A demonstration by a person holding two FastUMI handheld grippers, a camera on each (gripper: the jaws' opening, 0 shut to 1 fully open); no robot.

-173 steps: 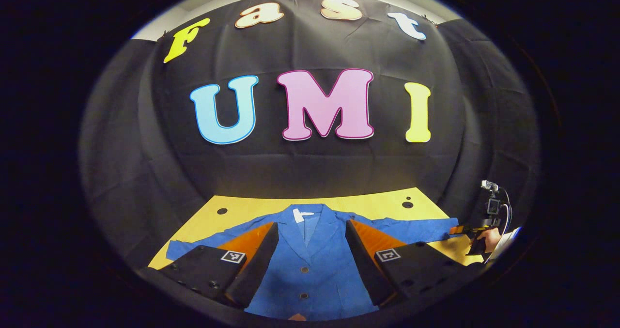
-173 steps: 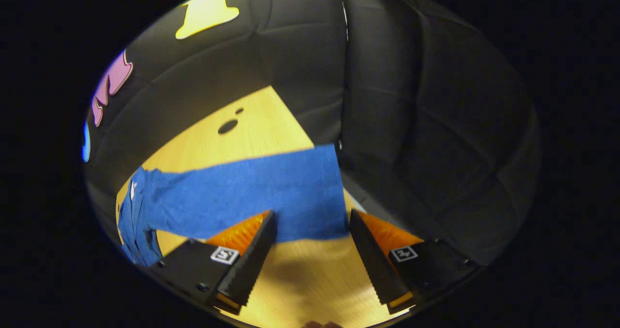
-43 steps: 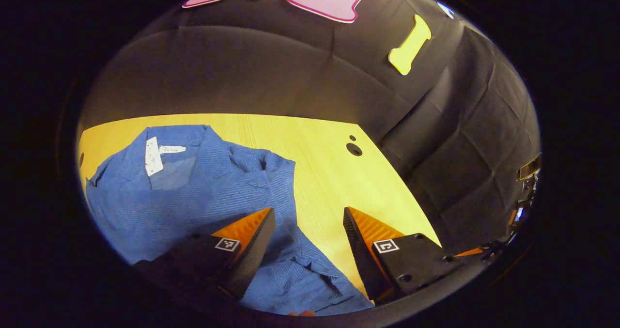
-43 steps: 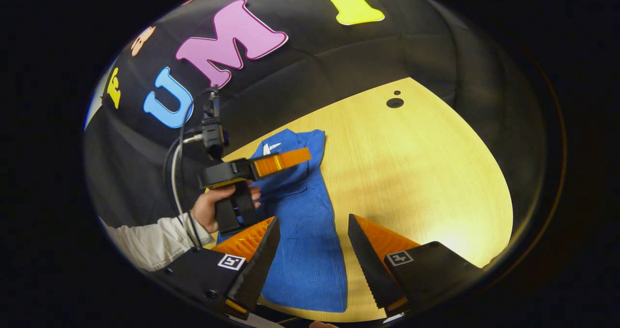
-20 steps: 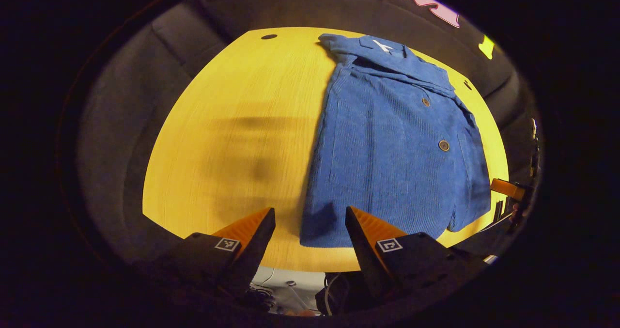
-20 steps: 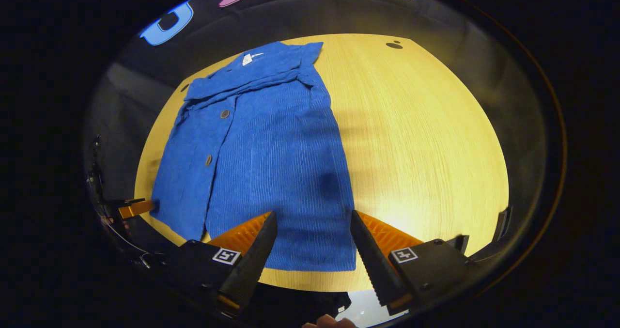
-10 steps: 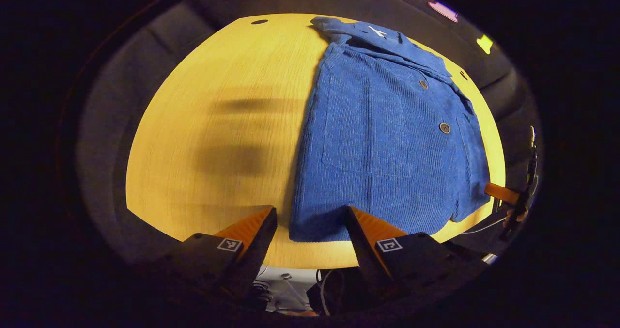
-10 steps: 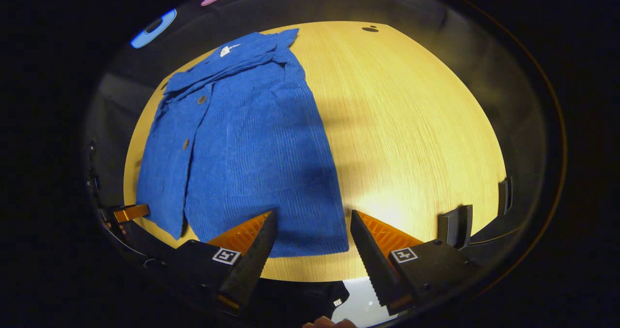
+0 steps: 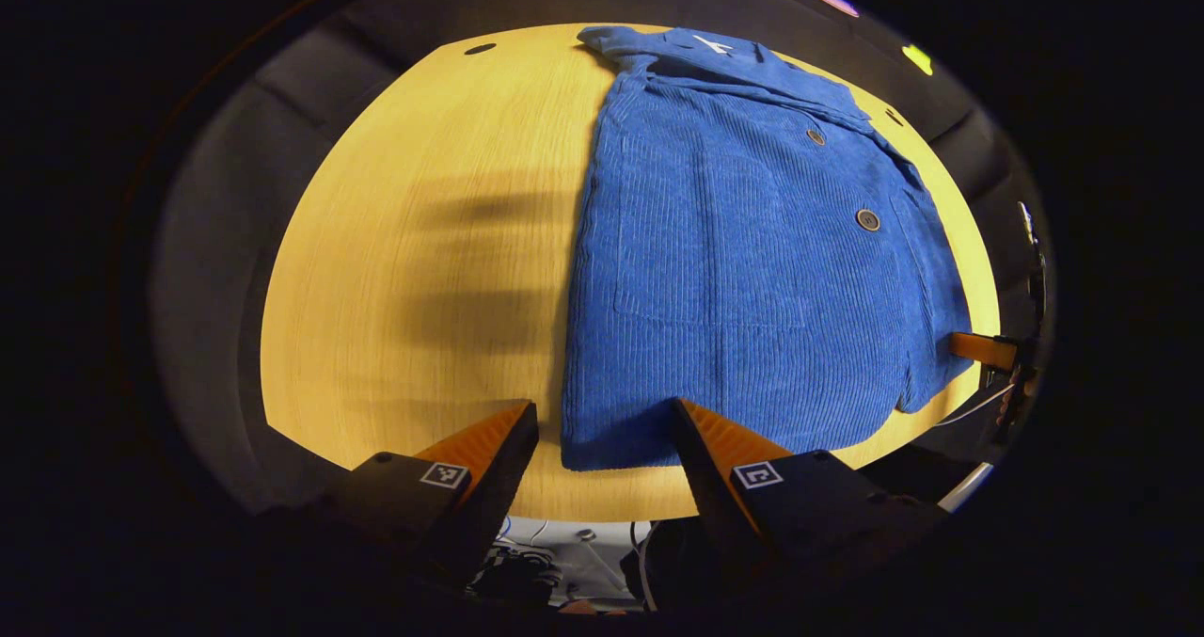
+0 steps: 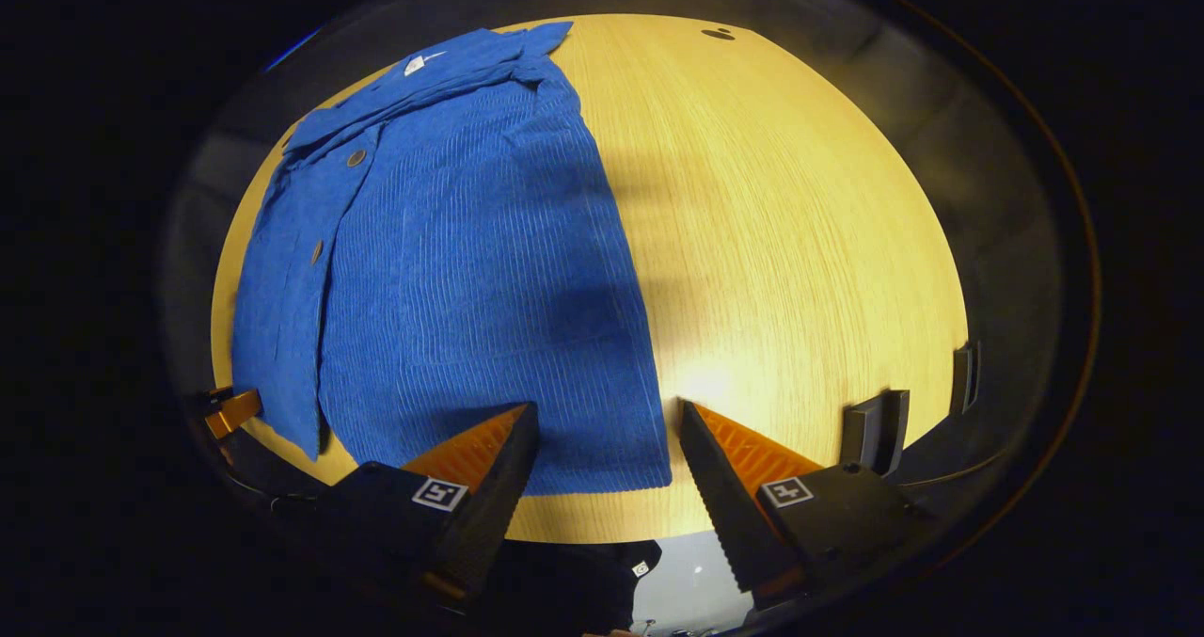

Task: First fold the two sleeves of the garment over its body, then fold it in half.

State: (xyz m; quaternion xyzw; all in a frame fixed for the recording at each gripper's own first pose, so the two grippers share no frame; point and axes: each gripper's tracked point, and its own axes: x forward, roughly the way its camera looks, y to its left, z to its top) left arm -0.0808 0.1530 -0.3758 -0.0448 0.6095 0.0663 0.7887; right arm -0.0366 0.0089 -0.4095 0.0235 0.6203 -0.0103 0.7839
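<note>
My left gripper (image 9: 602, 430) hangs with fingers spread over the near left hem corner of the blue jacket (image 9: 743, 261); my right gripper (image 10: 607, 435) is likewise apart over the right corner. The jacket lies flat on the wooden table (image 10: 790, 242), collar far. Black cloth wall (image 9: 310, 63) surrounds. The floor clutter below the table edge is hard to make out.

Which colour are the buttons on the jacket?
Dark brown buttons on the blue corduroy jacket, clearest in left gripper view.

Left gripper (image 9: 602, 430): two wedge-shaped fingers (image 9: 489, 444) on blocky housings, each carrying a small square marker. Right gripper (image 10: 607, 439): matching markers, and saw-toothed inner edges on its fingers (image 10: 720, 496).
</note>
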